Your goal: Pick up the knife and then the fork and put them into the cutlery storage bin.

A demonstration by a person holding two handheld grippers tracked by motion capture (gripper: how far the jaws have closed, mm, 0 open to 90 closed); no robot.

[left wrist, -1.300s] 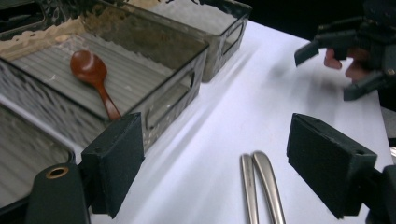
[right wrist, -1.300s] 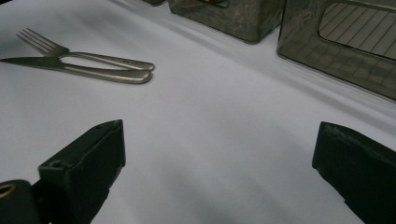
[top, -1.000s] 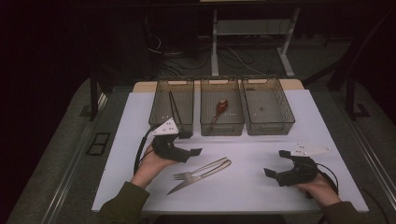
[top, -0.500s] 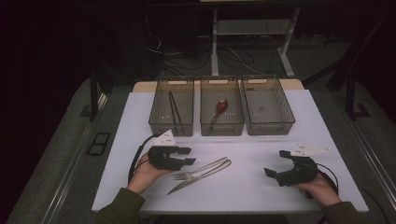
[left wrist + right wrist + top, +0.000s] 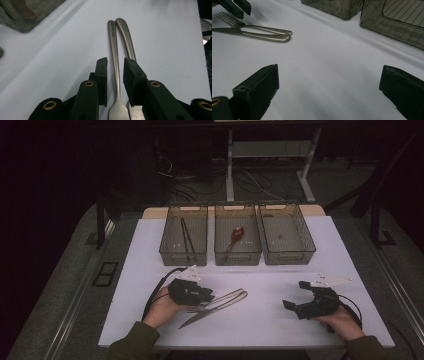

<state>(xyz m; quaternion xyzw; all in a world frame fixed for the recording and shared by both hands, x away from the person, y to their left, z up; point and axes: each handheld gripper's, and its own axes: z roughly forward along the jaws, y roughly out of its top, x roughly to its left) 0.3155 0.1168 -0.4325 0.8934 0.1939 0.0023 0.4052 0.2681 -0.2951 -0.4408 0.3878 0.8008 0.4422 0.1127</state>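
Left gripper [image 5: 205,296] has dropped onto the fork [image 5: 115,62] since a second ago, jaws just been closing around its handle, contact unclear. Knife [image 5: 126,35] lies just beside, its blade cut off. Right gripper [image 5: 296,296] rests low, jaws wide apart. Left bin [image 5: 183,251] holds dark sticks, middle bin [image 5: 237,252] a red spoon [image 5: 236,234].

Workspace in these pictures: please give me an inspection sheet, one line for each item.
Surface: white table.
Job's things: fork and knife lie side by side.
Clutter: three bins; one has dark sticks, the middle one a red-tipped thing.
Grippers: left gripper has just been closing, jaws either side of the fork handle, a gap visible; right gripper open.
Cables: one trails from each gripper.
Surroundings: dark floor, table legs, wires.
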